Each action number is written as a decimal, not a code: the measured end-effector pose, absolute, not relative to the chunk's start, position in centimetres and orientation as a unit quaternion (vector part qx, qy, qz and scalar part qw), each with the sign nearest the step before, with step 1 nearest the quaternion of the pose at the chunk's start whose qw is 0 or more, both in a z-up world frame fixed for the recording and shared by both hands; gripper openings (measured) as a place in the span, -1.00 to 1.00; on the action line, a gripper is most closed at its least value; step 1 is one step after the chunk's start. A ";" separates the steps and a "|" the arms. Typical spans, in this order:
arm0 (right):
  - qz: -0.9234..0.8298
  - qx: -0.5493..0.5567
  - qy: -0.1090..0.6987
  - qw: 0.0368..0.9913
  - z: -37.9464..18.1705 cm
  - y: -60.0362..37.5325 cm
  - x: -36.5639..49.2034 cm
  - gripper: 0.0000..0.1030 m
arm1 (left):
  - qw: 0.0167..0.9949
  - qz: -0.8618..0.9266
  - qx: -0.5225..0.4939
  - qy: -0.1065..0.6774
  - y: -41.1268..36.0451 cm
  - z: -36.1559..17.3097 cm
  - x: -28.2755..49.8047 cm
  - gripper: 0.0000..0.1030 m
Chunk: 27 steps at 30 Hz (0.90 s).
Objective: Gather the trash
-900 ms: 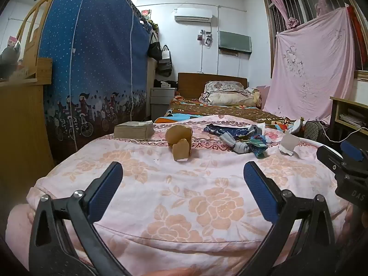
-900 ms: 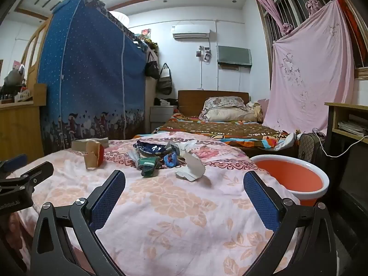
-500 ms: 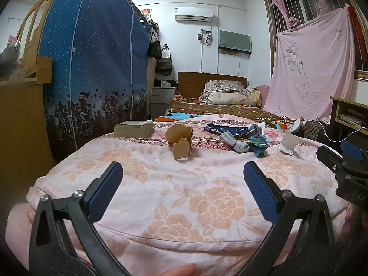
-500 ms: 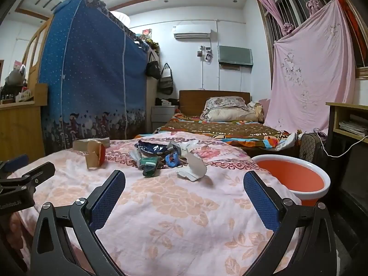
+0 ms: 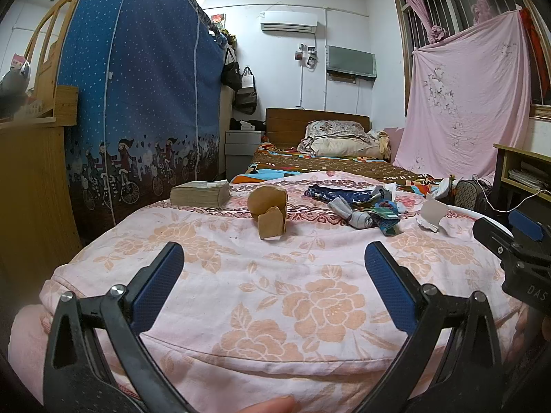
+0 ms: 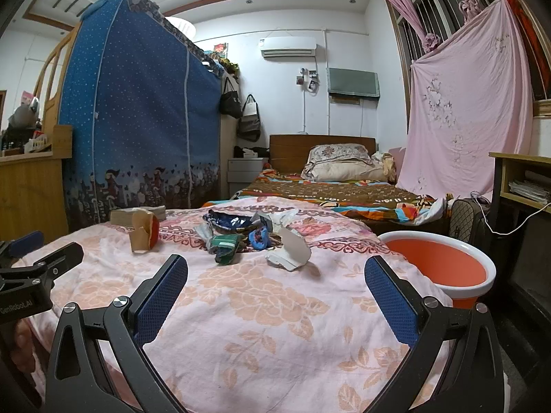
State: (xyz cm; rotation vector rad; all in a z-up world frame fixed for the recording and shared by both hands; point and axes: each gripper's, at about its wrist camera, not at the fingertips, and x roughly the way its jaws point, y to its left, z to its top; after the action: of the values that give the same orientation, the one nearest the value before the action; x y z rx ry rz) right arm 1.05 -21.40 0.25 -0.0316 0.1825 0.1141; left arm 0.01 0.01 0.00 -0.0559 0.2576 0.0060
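Right wrist view reads "GenRobot.AI" in white on the body of the left hand-held gripper, which pokes in at the left edge; in the left wrist view the letters "DAS" show on the right hand-held gripper at the right edge, the rest cut off. Largest in both views is the bed under a pink floral quilt, whose near stretch lies bare ahead of both tools, while its right edge drops away beside an orange basin with a white rim standing just off that side. Trash sits across the far half of the quilt: a stack of papers at the far left edge, a brown torn cardboard piece standing upright near it, a cluster of blue and green wrappers in the middle, and a white torn paper scrap nearest the basin side. Each hand-held gripper has its blue pads spread as wide as they go, with nothing between them and touching nothing, hovering over the near quilt, well apart from the trash.
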 end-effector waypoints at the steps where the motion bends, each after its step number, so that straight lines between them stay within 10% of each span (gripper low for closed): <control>1: 0.057 -0.016 0.091 0.994 0.3 -21.4 1.0 1.00 | 0.991 0.003 -0.028 0.128 0.0 0.0 0.0 0.78; 27: 0.058 -0.014 0.090 0.994 0.4 -21.2 0.9 1.00 | 0.991 0.003 -0.026 0.128 0.0 0.0 0.0 0.78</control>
State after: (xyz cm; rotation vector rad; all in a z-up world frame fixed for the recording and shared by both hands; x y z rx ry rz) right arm 0.87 -21.20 0.38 -0.0286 0.1807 0.1152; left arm 0.01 0.02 0.00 -0.0530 0.2564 0.0063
